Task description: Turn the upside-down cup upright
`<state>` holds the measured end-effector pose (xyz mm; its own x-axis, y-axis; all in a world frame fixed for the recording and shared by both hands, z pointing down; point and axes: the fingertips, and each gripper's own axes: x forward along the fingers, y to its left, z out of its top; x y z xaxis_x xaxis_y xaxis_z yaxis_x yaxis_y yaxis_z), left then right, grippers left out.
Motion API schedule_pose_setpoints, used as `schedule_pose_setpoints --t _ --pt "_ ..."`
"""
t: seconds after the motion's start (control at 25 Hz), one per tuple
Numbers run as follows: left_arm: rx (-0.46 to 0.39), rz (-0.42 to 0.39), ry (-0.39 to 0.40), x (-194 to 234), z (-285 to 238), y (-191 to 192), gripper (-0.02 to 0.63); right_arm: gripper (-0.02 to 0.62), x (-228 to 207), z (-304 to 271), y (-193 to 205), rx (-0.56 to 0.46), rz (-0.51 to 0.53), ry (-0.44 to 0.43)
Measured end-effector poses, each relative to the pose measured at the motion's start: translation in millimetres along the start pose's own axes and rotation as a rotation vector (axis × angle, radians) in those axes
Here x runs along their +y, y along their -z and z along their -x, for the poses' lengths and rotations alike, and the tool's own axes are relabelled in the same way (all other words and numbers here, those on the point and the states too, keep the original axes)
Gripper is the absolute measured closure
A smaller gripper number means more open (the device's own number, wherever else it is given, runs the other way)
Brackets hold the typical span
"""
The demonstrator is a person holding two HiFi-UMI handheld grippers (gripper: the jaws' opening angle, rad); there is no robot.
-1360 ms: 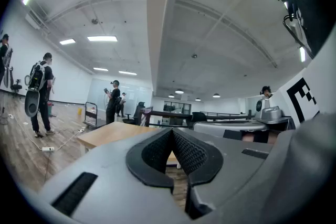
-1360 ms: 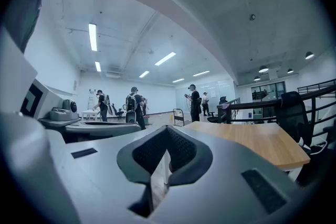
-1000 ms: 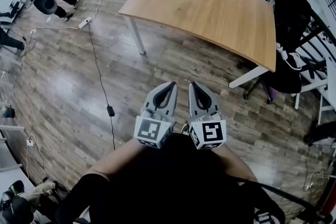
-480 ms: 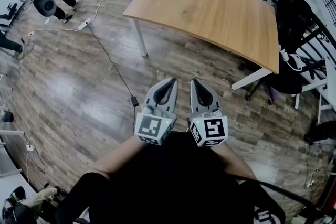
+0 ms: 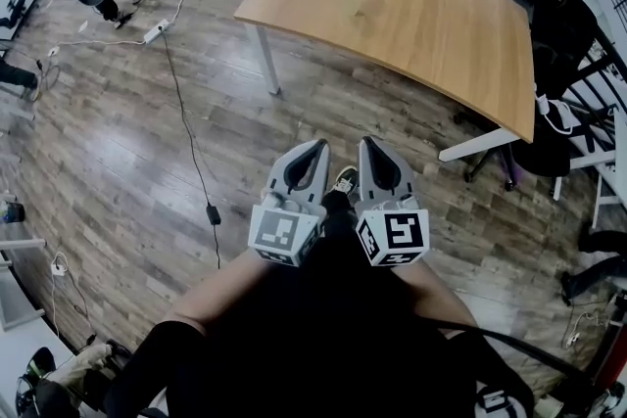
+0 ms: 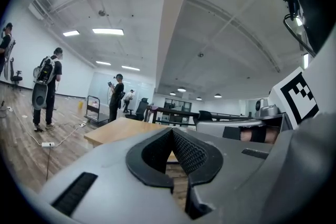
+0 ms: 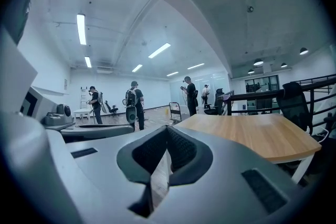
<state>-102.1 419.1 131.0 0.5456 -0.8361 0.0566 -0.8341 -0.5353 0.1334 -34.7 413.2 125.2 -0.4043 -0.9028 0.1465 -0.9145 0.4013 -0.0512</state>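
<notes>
We hold the left gripper and the right gripper side by side, close in front of the body and pointing roughly level, over the wooden floor. In the left gripper view the jaws are together, ribbed pads meeting with nothing between them. The right gripper view shows the same: jaws together and empty. We judge this a carrying posture, with the tools tucked in and closed because there is nothing within reach to work on.

The desk stands ahead, well apart from both grippers, and its top looks bare from the head view. The cup is nowhere in sight: not on the desk, not on the floor, not in either gripper view. It may lie outside the frames, so we cannot say where it stands or which way up it is.

A black cable runs across the floor to our left, and a dark chair sits beside the desk's right end. A shoe shows between the two grippers. By our judgement the task has not begun; the cup must first be found before either pair of jaws needs to part.
</notes>
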Motion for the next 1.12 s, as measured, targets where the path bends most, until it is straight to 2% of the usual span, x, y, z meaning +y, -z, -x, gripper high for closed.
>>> schedule_pose_setpoints --t 0.32,0.64,0.84,1.12 --pt "0.028 -0.009 -0.046 71 -94 2 0.598 0.581 -40 -117 2 0.015 -0.030 -0.048" --pt "0.060 0.024 -0.071 137 -237 0 0.598 0.581 -127 -250 -6 0.053 -0.030 -0.059" --pt "0.091 0.016 -0.058 159 -312 11 0.598 0.581 -175 -303 -4 0.070 -0.034 -0.058" --pt "0.132 -0.030 -0.073 181 -381 12 0.598 0.581 -220 -354 2 0.116 -0.046 -0.065"
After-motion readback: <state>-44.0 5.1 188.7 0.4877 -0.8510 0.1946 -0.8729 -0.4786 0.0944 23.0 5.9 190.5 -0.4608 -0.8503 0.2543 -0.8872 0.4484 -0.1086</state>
